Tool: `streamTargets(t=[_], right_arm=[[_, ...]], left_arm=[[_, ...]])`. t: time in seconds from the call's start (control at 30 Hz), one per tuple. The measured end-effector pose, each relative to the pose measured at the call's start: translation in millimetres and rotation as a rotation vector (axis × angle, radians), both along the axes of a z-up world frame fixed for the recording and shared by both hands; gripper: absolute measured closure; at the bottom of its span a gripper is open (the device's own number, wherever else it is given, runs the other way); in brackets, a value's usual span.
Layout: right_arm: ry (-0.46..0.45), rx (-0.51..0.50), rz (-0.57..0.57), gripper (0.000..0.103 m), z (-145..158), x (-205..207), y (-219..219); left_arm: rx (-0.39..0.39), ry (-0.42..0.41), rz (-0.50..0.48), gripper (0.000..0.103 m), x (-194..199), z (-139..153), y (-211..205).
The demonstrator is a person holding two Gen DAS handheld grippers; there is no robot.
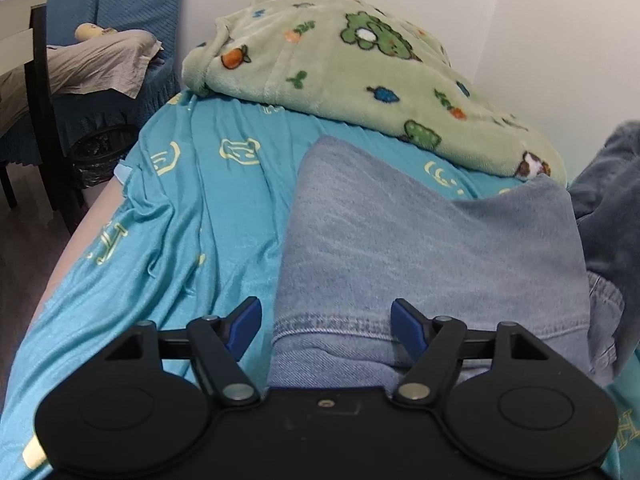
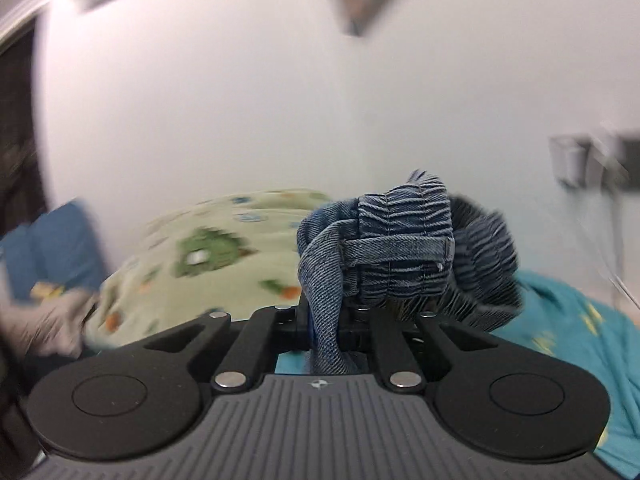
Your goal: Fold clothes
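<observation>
The right gripper (image 2: 324, 328) pinches the jeans (image 2: 400, 248) waistband, mid-fold, while the left gripper (image 1: 326, 322) waits wide open, holding nothing, and probably should grab the hem next.

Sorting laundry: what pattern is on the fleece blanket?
Pale green fleece blanket with cartoon prints; clearest in left wrist view.

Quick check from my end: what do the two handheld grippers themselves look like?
The left gripper has a matte black body, two round discs, silver pivot pins and blue finger pads. The right gripper is matching black, with a ribbed grey top panel bearing a small star mark. No cables or sleeves show.
</observation>
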State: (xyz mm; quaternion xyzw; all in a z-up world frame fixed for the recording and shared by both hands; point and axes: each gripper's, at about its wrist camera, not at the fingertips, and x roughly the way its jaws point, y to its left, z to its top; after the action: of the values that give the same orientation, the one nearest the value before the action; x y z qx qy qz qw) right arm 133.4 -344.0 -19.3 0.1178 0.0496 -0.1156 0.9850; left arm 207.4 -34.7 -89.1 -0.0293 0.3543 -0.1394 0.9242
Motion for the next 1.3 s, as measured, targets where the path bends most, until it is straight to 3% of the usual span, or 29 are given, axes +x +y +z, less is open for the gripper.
streamTargets(t=[0.13, 0.27, 0.47, 0.6, 0.8, 1.0, 1.3], right_arm=[[0.050, -0.215, 0.195, 0.094, -13.7, 2.5, 71.3], [0.177, -0.395, 0.408, 0.094, -54.7, 8.7, 127.2], [0.402, -0.492, 0.628, 0.092, -106.2, 13.8, 166.8], [0.406, -0.489, 0.629, 0.091, -96.6, 11.3, 166.3], [0.310, -0.491, 0.625, 0.092, -71.9, -1.0, 169.1], [0.398, -0.463, 0.689, 0.092, -97.8, 14.2, 175.2], [0.301, -0.380, 0.665, 0.092, -83.2, 15.8, 179.5]], left_arm=[[-0.040, -0.023, 0.036, 0.034, -0.6, 9.4, 11.2], [-0.133, -0.062, 0.098, 0.034, -2.3, 25.3, 30.8], [-0.221, -0.102, 0.108, 0.032, -4.8, 38.3, 44.8], [-0.244, -0.085, 0.059, 0.032, -3.2, 33.3, 38.0], [-0.299, -0.073, 0.029, 0.032, -3.2, 30.7, 38.1], [-0.342, -0.054, 0.028, 0.029, -4.3, 30.8, 42.8], [-0.361, -0.088, 0.051, 0.020, -16.5, 39.2, 49.1]])
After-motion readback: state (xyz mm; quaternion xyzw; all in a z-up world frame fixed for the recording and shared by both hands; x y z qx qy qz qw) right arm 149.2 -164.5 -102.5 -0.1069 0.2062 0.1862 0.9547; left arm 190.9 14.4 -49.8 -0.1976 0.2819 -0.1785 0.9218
